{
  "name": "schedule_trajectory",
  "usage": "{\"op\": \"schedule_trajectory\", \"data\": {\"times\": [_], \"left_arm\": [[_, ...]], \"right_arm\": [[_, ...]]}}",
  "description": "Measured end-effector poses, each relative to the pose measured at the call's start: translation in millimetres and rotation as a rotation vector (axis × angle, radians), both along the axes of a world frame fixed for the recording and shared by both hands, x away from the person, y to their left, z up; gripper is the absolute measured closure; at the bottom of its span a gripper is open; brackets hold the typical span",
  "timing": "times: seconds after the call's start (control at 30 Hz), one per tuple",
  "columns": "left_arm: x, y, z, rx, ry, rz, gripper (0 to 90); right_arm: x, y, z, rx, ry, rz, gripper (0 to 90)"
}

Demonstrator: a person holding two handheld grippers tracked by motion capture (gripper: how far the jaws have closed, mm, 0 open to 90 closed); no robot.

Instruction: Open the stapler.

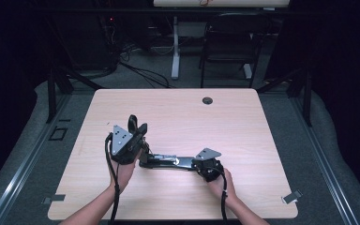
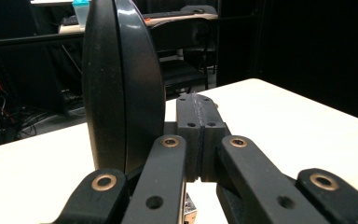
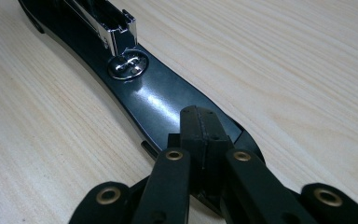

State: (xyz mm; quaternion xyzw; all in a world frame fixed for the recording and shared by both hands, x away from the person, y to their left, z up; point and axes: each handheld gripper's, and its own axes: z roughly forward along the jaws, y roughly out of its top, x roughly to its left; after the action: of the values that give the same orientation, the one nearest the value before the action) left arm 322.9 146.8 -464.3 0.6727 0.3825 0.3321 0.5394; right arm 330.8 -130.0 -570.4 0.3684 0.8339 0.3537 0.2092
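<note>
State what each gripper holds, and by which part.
Neither visibly grips anything. The left gripper is shut beside the stapler's raised lid. The right gripper presses, shut, on the stapler's base end.

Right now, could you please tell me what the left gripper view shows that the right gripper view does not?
Left gripper view: the stapler's black top cover standing upright beside the shut jaws of the left gripper, and a dark chair beyond the table. Right gripper view: the stapler's base lying flat, its round metal anvil and chrome magazine, with the right gripper shut over the base's near end. Both: the light wooden table and closed black jaws.
</note>
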Motion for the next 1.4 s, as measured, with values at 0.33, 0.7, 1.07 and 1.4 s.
{"op": "schedule_trajectory", "data": {"times": [0.33,0.7,1.07,1.4], "left_arm": [[-0.2,9.7,0.7,-0.002,0.013,0.020,90.0],[-0.8,13.3,-1.4,-0.002,0.027,0.053,90.0],[3.0,35.2,-3.2,-0.045,0.077,0.128,90.0],[8.5,43.5,-7.4,-0.064,0.112,0.151,90.0]], "right_arm": [[1.8,0.2,1.4,-0.002,0.016,0.006,90.0],[3.9,-0.1,3.5,-0.017,0.033,0.014,90.0],[4.6,-0.2,2.9,-0.003,0.032,0.014,90.0],[4.7,-0.2,2.9,-0.002,0.034,0.011,90.0]]}}
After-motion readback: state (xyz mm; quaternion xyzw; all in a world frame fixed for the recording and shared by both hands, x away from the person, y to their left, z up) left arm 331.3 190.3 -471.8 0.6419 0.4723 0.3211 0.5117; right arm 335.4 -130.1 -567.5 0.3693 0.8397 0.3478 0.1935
